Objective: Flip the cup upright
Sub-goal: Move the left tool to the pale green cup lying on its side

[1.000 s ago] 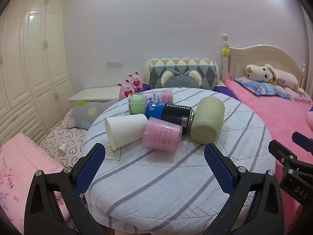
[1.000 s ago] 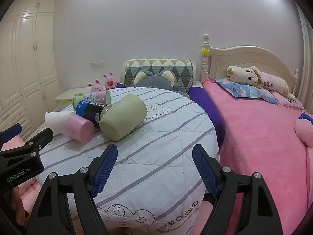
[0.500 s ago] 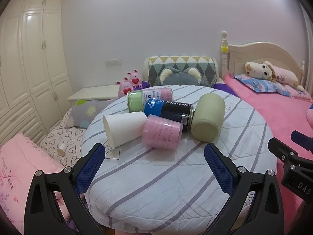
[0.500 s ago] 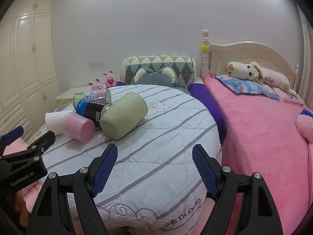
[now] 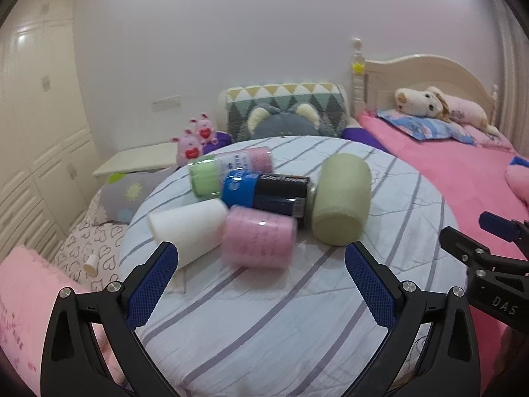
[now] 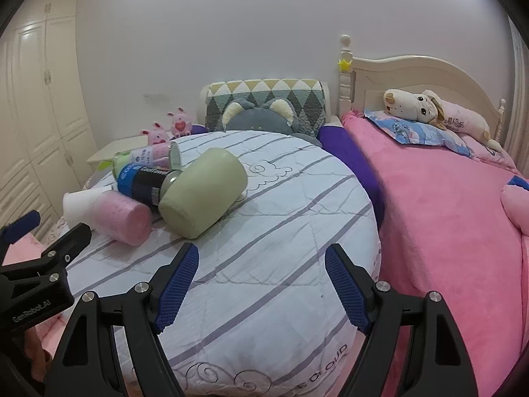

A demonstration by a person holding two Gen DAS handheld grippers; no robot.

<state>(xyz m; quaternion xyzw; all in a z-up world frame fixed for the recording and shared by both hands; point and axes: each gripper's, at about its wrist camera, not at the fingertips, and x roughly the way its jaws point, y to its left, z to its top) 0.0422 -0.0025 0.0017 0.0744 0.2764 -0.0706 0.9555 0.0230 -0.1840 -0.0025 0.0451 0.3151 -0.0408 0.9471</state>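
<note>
Striped round cushion [image 6: 281,218] beside pink bed [image 6: 439,205], white wardrobe [image 5: 39,139] behind.

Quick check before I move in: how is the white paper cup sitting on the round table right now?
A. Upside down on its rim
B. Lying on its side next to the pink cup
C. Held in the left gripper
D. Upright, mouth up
B: the white paper cup lies on its side on the striped round table, against the pink cup, while the left gripper is open, short of it.
</note>
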